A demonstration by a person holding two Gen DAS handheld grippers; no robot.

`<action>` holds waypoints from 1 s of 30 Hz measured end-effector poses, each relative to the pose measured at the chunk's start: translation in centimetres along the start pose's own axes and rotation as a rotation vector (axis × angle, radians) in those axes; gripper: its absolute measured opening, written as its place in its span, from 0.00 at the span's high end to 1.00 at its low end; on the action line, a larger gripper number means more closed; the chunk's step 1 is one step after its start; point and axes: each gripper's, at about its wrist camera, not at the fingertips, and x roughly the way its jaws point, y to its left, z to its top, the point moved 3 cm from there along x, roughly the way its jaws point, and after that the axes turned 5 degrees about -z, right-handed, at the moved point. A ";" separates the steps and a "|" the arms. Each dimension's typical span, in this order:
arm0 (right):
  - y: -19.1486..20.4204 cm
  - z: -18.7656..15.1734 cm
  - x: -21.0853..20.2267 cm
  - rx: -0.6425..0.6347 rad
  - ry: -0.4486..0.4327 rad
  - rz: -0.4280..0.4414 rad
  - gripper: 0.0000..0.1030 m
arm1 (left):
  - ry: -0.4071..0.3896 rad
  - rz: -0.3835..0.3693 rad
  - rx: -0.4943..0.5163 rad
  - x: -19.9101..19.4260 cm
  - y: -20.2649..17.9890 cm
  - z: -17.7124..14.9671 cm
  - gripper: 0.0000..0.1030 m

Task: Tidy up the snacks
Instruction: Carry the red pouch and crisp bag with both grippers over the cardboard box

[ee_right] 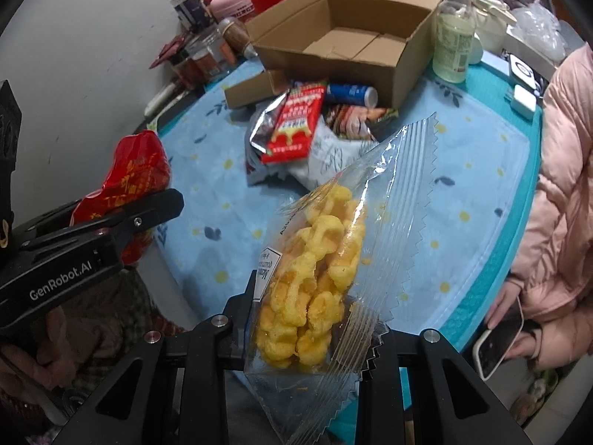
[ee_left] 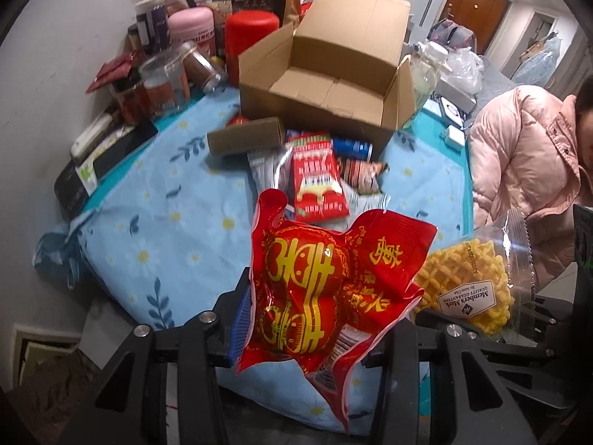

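My left gripper (ee_left: 318,319) is shut on a red snack bag with gold characters (ee_left: 318,289), held above the near table edge. It also shows in the right wrist view (ee_right: 129,185). My right gripper (ee_right: 315,319) is shut on a clear bag of yellow waffle snacks (ee_right: 318,278), also seen at the right of the left wrist view (ee_left: 470,289). An open, empty cardboard box (ee_left: 333,85) stands at the back of the table (ee_right: 341,48). A pile of snack packets (ee_left: 318,181) lies in front of the box (ee_right: 296,126).
Jars and canisters (ee_left: 185,48) crowd the back left by the wall. A pale green bottle (ee_right: 454,33) stands right of the box. A person in a pink jacket (ee_left: 530,163) sits at the right, holding a phone (ee_right: 498,341). The table has a blue floral cloth (ee_left: 155,222).
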 end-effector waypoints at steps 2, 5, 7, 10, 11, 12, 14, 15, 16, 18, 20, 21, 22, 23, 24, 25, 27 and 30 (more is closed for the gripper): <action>0.1 0.6 -0.6 0.006 -0.012 -0.002 0.72 | -0.009 0.003 0.025 -0.4 0.0 0.9 0.57; 0.1 2.0 -1.5 0.009 -0.041 -0.002 0.72 | -0.031 0.016 0.074 -0.9 -0.2 2.5 0.57; 0.1 3.0 -2.0 0.009 -0.062 -0.006 0.72 | -0.043 0.010 0.093 -1.1 -0.4 3.6 0.57; 0.0 4.6 -2.4 0.010 -0.083 -0.011 0.72 | -0.051 -0.004 0.098 -1.0 -0.5 4.9 0.57; -0.1 5.2 -2.4 0.010 -0.089 -0.014 0.72 | -0.053 -0.008 0.097 -0.9 -0.6 5.4 0.57; -0.2 5.7 -2.5 0.008 -0.093 -0.017 0.72 | -0.054 -0.012 0.095 -0.8 -0.6 5.7 0.57; -0.5 6.9 -2.6 0.006 -0.103 -0.021 0.72 | -0.055 -0.021 0.090 -0.4 -0.7 6.6 0.57; -0.6 7.4 -2.6 0.003 -0.107 -0.024 0.72 | -0.057 -0.026 0.090 -0.1 -0.7 7.2 0.57; -0.8 8.1 -2.5 -0.005 -0.112 -0.027 0.72 | -0.060 -0.028 0.092 0.0 -0.8 7.6 0.57; -1.2 9.1 -2.4 -0.008 -0.117 -0.031 0.72 | -0.064 -0.034 0.095 0.6 -0.9 8.6 0.57; -1.6 10.2 -2.1 -0.008 -0.123 -0.028 0.72 | -0.065 -0.048 0.101 1.1 -1.1 9.5 0.57; -1.8 10.8 -2.0 -0.006 -0.125 -0.029 0.72 | -0.069 -0.052 0.110 1.4 -1.3 10.2 0.57; -2.1 11.4 -1.9 -0.005 -0.128 -0.033 0.72 | -0.071 -0.051 0.117 1.6 -1.4 10.6 0.57; -2.3 12.0 -1.7 -0.008 -0.131 -0.037 0.72 | -0.073 -0.053 0.124 1.8 -1.5 11.2 0.57; -2.5 12.6 -1.5 -0.010 -0.135 -0.041 0.72 | -0.075 -0.056 0.128 2.0 -1.6 11.8 0.57; -2.7 13.2 -1.3 -0.010 -0.136 -0.044 0.72 | -0.077 -0.059 0.130 2.3 -1.7 12.4 0.57; -3.1 14.2 -1.0 -0.008 -0.139 -0.046 0.72 | -0.081 -0.063 0.135 2.8 -1.8 13.5 0.57; -3.8 15.8 -0.5 0.001 -0.144 -0.044 0.72 | -0.090 -0.066 0.140 3.7 -1.9 15.5 0.57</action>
